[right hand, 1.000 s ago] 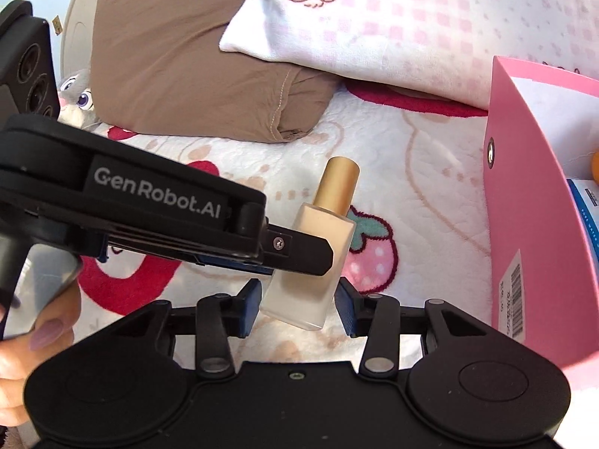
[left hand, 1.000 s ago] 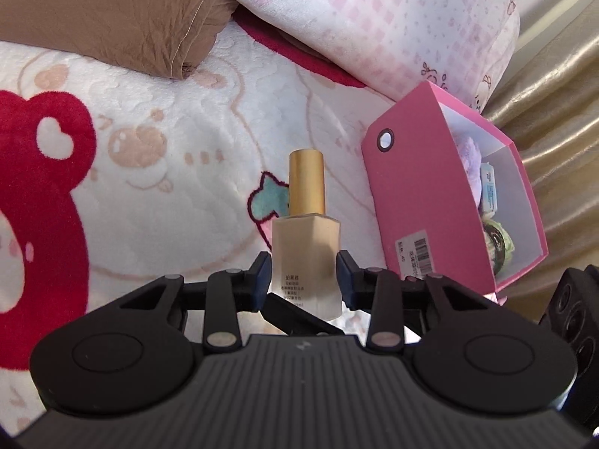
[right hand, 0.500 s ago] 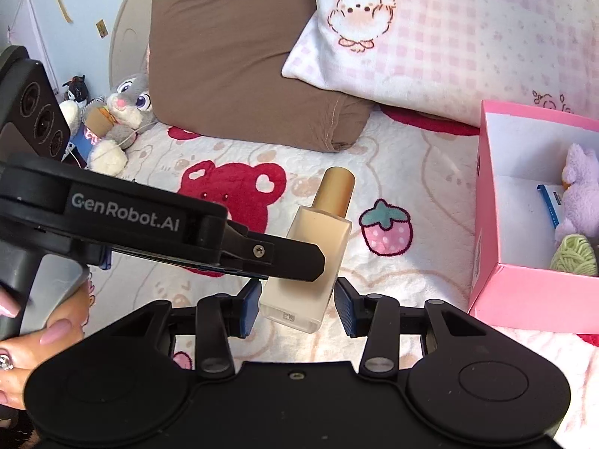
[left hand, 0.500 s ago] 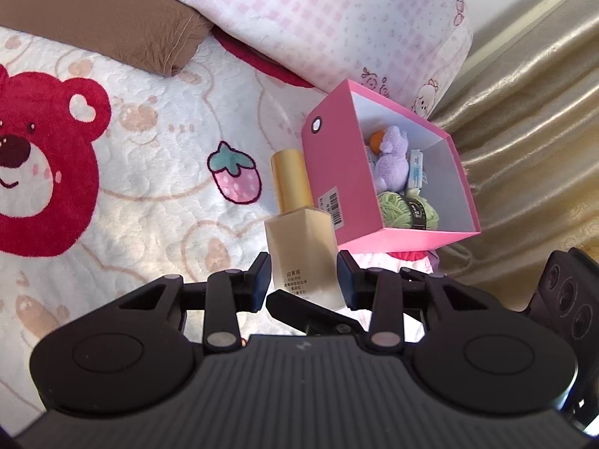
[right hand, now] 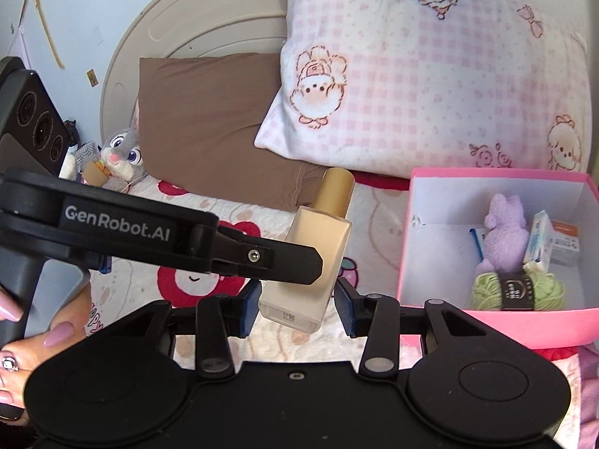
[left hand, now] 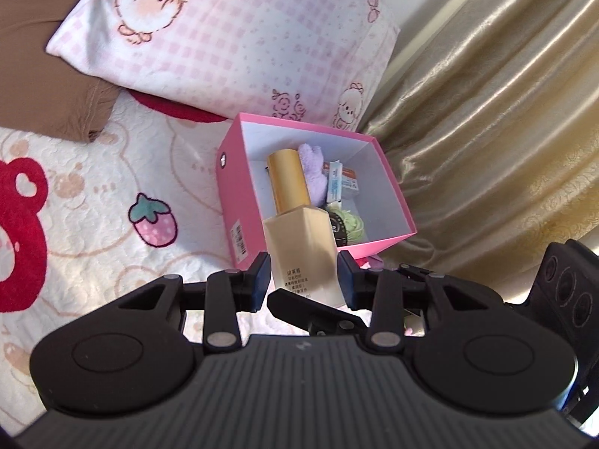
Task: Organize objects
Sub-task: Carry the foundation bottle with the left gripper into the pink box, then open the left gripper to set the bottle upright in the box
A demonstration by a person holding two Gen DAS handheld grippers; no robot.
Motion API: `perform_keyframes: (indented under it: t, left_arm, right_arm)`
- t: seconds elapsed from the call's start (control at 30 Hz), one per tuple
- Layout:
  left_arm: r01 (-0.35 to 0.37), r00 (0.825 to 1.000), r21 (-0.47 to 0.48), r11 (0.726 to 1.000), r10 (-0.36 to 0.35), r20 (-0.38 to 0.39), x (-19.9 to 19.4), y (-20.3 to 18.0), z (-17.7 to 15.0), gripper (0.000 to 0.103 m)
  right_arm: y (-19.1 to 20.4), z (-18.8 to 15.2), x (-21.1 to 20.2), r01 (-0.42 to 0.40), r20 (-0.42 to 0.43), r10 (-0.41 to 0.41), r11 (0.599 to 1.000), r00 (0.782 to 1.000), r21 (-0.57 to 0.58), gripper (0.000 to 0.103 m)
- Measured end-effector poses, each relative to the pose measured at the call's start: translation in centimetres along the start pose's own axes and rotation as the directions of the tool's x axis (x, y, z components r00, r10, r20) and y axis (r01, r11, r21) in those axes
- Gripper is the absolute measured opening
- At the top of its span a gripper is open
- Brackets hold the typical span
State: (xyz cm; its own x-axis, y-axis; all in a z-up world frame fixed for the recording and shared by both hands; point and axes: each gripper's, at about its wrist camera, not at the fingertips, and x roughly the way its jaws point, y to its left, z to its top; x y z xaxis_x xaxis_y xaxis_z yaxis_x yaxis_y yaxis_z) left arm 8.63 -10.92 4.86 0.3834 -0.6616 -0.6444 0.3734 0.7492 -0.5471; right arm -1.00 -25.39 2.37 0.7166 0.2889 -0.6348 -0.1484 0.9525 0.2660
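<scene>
A beige glass bottle [left hand: 299, 241] with a gold cap is held up in the air by both grippers. My left gripper [left hand: 304, 280] is shut on its lower body, and its finger crosses the bottle in the right wrist view [right hand: 262, 256]. My right gripper [right hand: 297, 299] is shut on the bottle [right hand: 318, 250] near its base. In the left wrist view the bottle stands in front of the open pink box [left hand: 239, 202]. The box [right hand: 408, 243] holds a purple plush [right hand: 503, 228], green yarn [right hand: 516, 290] and small cartons.
The box sits on a white bedspread with red bears and strawberries [left hand: 151, 219]. A pink checked pillow [right hand: 430, 75] and a brown pillow [right hand: 209, 123] lie behind. A gold curtain [left hand: 486, 131] hangs right of the box. A bunny toy [right hand: 119, 153] sits far left.
Both grippers have lifted the bottle and carried it toward the pink box. The box's inside now shows in both views, and the bottle lines up over it in the left wrist view.
</scene>
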Motion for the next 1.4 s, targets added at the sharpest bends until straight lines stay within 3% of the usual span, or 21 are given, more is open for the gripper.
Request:
perform_keyframes:
  t: [0.2, 0.3, 0.4, 0.6, 0.87, 1.0, 1.13, 1.4]
  left_arm:
    - [0.032, 0.999, 0.032, 0.999, -0.032, -0.012, 2.6, -2.8, 1.8, 0.037]
    - [0.046, 0.998, 0.035, 0.998, -0.044, -0.052, 5.0, -3.5, 2.8, 0.038]
    - [0.048, 0.998, 0.028, 0.998, -0.046, -0.038, 7.2, -3.5, 3.8, 0.037]
    - [-0.032, 0.997, 0.016, 0.999, 0.033, -0.072, 12.8, -3.3, 5.8, 0.038]
    - [-0.150, 0.972, 0.004, 0.989, 0.148, -0.184, 20.0, -2.3, 6.6, 0.037]
    - [-0.185, 0.960, 0.038, 0.982, 0.189, -0.207, 21.9, -2.6, 6.9, 0.036]
    - [-0.202, 0.951, 0.052, 0.978, 0.208, -0.229, 23.3, -2.3, 7.1, 0.036]
    - [-0.224, 0.953, 0.014, 0.974, 0.222, -0.207, 23.8, -2.0, 7.0, 0.036]
  right_arm:
    - [-2.6, 1.3, -1.6, 0.073, 0.040, -0.072, 0.997, 0.997, 0.000, 0.048]
    - [-4.7, 1.9, -1.4, 0.112, 0.067, -0.113, 0.994, 0.991, 0.014, 0.041]
    - [-7.2, 2.6, -0.7, 0.109, 0.071, -0.111, 0.994, 0.991, 0.030, 0.041]
    - [-11.4, 3.3, 3.1, 0.129, 0.036, -0.133, 0.988, 0.991, 0.086, 0.041]
    - [-16.9, 2.2, 8.6, 0.126, -0.070, -0.110, 0.951, 0.991, 0.283, 0.040]
    - [-19.2, 1.4, 9.7, 0.102, -0.079, -0.077, 0.917, 0.994, 0.386, 0.040]
    - [-20.2, 1.2, 10.8, 0.105, -0.100, -0.069, 0.904, 0.993, 0.414, 0.040]
    - [-20.4, 1.0, 11.3, 0.105, -0.104, -0.068, 0.902, 0.992, 0.419, 0.040]
